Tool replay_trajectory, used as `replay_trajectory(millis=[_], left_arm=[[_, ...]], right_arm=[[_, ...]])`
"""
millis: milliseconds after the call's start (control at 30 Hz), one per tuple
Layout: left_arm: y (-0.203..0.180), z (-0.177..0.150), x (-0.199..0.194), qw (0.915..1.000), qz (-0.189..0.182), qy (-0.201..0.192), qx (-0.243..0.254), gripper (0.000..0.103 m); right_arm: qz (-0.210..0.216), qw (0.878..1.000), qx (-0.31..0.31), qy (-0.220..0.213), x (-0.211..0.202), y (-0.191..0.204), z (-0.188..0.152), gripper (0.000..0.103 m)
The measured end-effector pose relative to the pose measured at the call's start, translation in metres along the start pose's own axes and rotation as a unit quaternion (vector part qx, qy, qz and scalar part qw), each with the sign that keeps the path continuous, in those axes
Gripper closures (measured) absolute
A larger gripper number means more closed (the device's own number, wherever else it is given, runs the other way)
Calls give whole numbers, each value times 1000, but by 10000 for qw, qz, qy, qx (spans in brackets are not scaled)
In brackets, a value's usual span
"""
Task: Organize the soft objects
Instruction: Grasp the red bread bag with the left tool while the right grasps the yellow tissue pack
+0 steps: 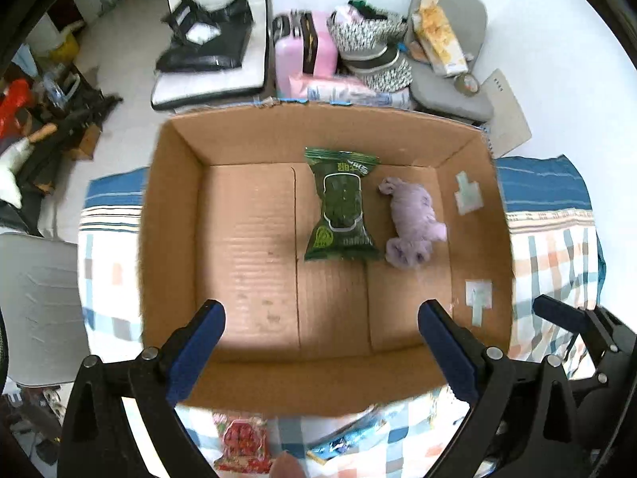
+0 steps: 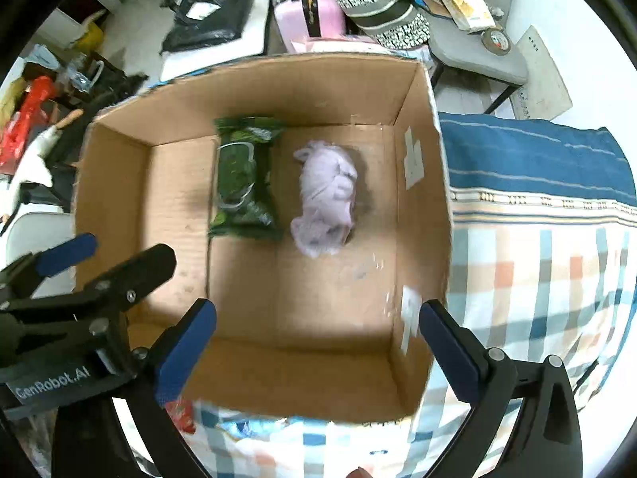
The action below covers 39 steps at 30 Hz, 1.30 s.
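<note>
An open cardboard box [image 1: 179,219] [image 2: 422,207] sits on a checked bedspread. Inside lie a green snack packet [image 1: 340,207] [image 2: 245,183] and, to its right, a lilac plush toy [image 1: 412,223] [image 2: 326,199]. My left gripper [image 1: 320,314] is open and empty above the box's near edge. My right gripper [image 2: 316,314] is open and empty over the box's near right part. The left gripper also shows at the left of the right wrist view [image 2: 119,255]. A red packet [image 1: 243,442] [image 2: 181,414] and a blue packet [image 1: 342,444] lie on the bed in front of the box.
The checked and blue-striped bedspread [image 2: 537,239] surrounds the box. Behind it stand a pink case [image 1: 304,53], patterned bags [image 1: 370,40], a grey chair [image 1: 450,91] with a snack pack, and a white chair with black bags [image 1: 207,40]. Clutter lies on the floor at left [image 1: 47,127].
</note>
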<state>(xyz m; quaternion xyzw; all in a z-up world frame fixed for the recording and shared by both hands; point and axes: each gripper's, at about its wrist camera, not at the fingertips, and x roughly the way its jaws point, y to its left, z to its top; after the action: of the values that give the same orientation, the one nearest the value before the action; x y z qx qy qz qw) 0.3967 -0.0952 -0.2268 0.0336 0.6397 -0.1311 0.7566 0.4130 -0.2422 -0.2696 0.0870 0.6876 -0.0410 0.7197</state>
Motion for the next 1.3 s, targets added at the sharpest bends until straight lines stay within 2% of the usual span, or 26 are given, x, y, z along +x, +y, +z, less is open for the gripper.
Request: replay_trajectory(millis=[200,267,467,567,633,733,900,1167,1267,1300], left_arm=[[1,-64,-33,9981,476,-402,32,4],[3,-89,-32,9978,553,-367,-53,4],[27,-162,24,9953,482,429,-724,4],[48,-180,50,9907,705,710,-916,4],[62,-187,61,9883,882,747,-998,4],[82,-191,76,9854,950,860,-1117,4],[93,-184,97,9858,722,1101,-1044,4],[95,-173,129,9837,681,1486,-748,4],[100,-173,138,9835,674,1530,-693,9],[102,-173,142,9823,681,1597,-700,15]], right_arm=[[131,9994,24,-306,-35,-9,-57,0],[116,9994,88,-320,-38,-19,-83,0],[-48,9992,398,18,-12,-52,-144,0],[-107,9980,528,333,18,-64,-162,0],[-166,9968,592,507,39,-69,-166,0],[-267,9953,657,661,62,-73,-167,0],[-321,9930,781,829,88,-77,-167,0],[-364,9897,897,1053,107,-79,-161,1],[-326,9889,946,1102,109,-81,-161,7],[-320,9886,952,1120,109,-82,-161,9]])
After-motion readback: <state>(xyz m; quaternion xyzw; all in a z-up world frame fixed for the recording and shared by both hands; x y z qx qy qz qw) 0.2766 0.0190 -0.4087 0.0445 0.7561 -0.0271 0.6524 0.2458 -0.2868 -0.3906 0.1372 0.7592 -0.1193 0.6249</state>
